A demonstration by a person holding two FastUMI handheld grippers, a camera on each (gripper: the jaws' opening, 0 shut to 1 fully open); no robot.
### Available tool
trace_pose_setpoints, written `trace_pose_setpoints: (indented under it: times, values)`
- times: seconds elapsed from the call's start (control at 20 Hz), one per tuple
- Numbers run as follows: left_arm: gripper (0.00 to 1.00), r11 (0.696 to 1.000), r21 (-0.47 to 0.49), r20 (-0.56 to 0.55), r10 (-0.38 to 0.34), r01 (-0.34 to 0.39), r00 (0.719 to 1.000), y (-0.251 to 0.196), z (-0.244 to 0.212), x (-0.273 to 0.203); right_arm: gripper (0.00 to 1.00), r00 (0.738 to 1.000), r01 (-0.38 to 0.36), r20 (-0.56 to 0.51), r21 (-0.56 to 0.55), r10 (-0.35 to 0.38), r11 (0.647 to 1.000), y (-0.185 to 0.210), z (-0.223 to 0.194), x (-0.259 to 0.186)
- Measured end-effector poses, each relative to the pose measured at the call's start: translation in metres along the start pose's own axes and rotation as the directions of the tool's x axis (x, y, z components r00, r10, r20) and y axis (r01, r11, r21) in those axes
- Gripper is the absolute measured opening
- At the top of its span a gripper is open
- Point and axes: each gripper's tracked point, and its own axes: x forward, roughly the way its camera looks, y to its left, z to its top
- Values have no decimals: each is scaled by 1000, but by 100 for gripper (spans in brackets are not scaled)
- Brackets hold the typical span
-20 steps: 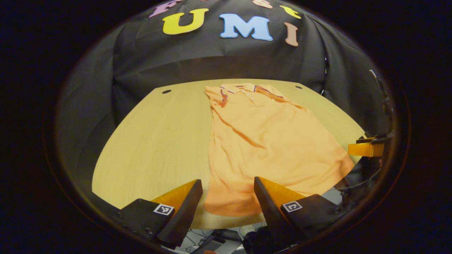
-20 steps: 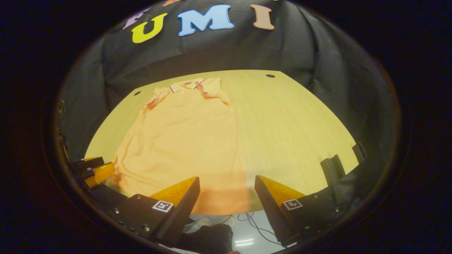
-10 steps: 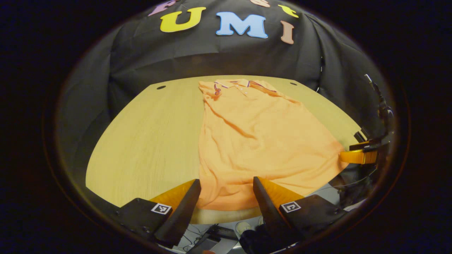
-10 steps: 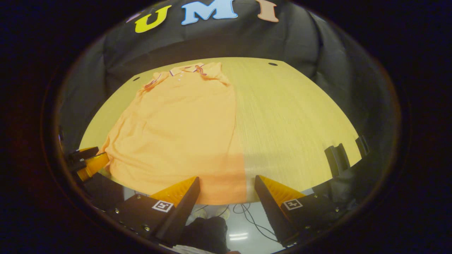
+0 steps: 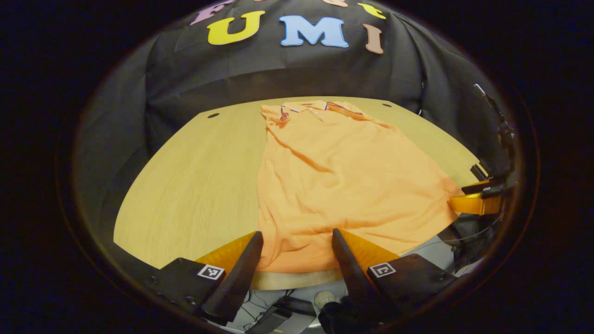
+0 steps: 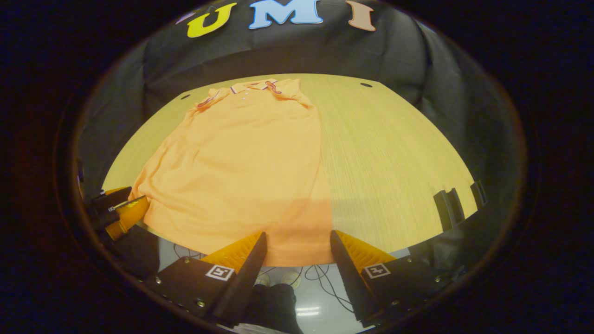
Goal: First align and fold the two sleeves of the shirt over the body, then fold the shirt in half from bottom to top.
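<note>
An orange polo shirt (image 5: pixel 343 181) lies flat on the wooden table (image 5: pixel 195 185), collar at the far side and hem along the near edge. Its striped sleeve trims sit close to the collar, over the body. My left gripper (image 5: pixel 297 236) is open, with the hem's left corner between its fingers. In the right gripper view the shirt (image 6: pixel 241 162) fills the table's left half, and my right gripper (image 6: pixel 298 235) stands open astride the hem's right corner. Each gripper shows at the other's side: the right gripper (image 5: pixel 478 202), the left gripper (image 6: pixel 123 211).
Two small dark holes (image 5: pixel 213 115) (image 5: pixel 383 105) mark the table's far corners. Dark brackets (image 6: pixel 448 206) stick up at the table's right edge. Below the near edge I see floor with cables (image 6: pixel 320 273). Black cloth walls close the back and sides.
Both grippers have edged in toward the near hem, so its corners lie deeper between the fingers. The right gripper's fingers stand slightly closer together. The shirt lies as before.
</note>
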Motion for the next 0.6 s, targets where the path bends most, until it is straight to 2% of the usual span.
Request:
trace_pose_setpoints:
  times: [0.05,0.1,0.15,0.2,0.25,0.3,0.35,0.4,0.45,0.6]
  values:
    - [95,1000,3,-2,-4,4,1000,-3,-2,0,84,1000,-4,-5,-8,4,1000,2,0,1]
    - [86,1000,8,-2,-5,5,1000,-7,-1,0,73,1000,-8,-3,-3,8,1000,2,0,1]
    - [77,1000,14,-4,-13,13,1000,-13,-1,0,48,1000,-14,-3,-9,14,1000,2,0,1]
    - [62,1000,23,-3,-16,16,1000,-18,-1,0,44,1000,-16,-3,-3,16,1000,3,1,2]
    - [43,1000,26,-2,-7,7,1000,-21,-1,1,27,1000,-27,-6,-3,27,1000,3,2,1]
    - [24,1000,29,-6,9,-9,1000,-22,0,2,27,999,-44,-9,-16,44,999,4,2,3]
    - [16,999,35,-11,17,-17,1000,-24,-1,2,26,999,-51,-3,19,51,999,4,3,0]
    - [14,999,32,-15,29,-29,999,-25,0,2,3,998,-69,-3,39,69,997,5,4,4]
    - [7,999,24,-24,37,-36,999,-26,0,2,4,996,-91,-10,34,91,995,4,4,4]
    - [7,997,-58,-58,50,-53,997,-29,5,2,4,990,-140,-4,27,141,990,5,9,0]
